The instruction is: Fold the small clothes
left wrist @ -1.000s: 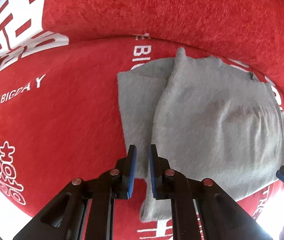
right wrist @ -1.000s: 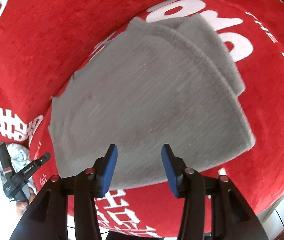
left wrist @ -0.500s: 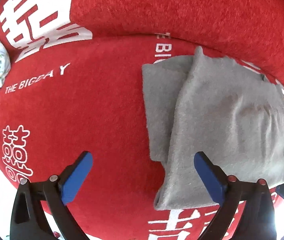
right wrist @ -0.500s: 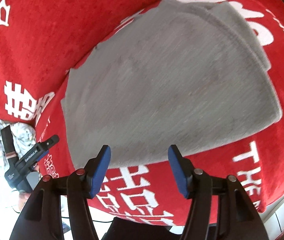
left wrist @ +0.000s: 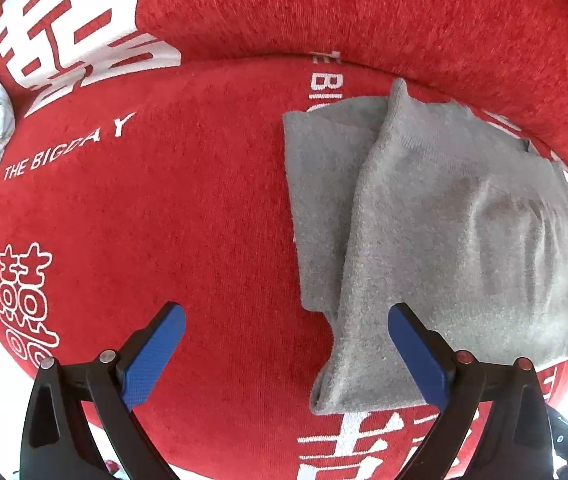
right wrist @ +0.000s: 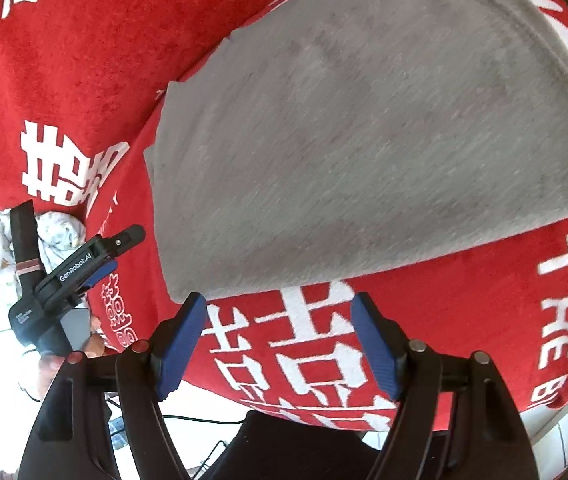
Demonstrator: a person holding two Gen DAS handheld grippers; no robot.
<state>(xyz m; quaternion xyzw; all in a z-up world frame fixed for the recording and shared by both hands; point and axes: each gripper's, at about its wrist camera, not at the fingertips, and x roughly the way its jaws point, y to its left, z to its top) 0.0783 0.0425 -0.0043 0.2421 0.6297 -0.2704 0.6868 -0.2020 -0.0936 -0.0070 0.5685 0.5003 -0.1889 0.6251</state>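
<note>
Our left claw [left wrist: 284, 344] and right claw [right wrist: 280, 336] both gape, empty. The folded grey garment [left wrist: 436, 240] lies ahead-right of the left claw, near the red cushion's [left wrist: 164, 220] front edge. The right claw is nearer.

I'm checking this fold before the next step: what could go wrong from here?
1. The grey garment is folded unevenly: its lower layer sticks out along one side, so another fold may come out skewed.
2. Its near edge lies close to the cushion's front, so a tug might drag it off the red cover.
3. Both the left gripper and right gripper are open and hold nothing.
</note>
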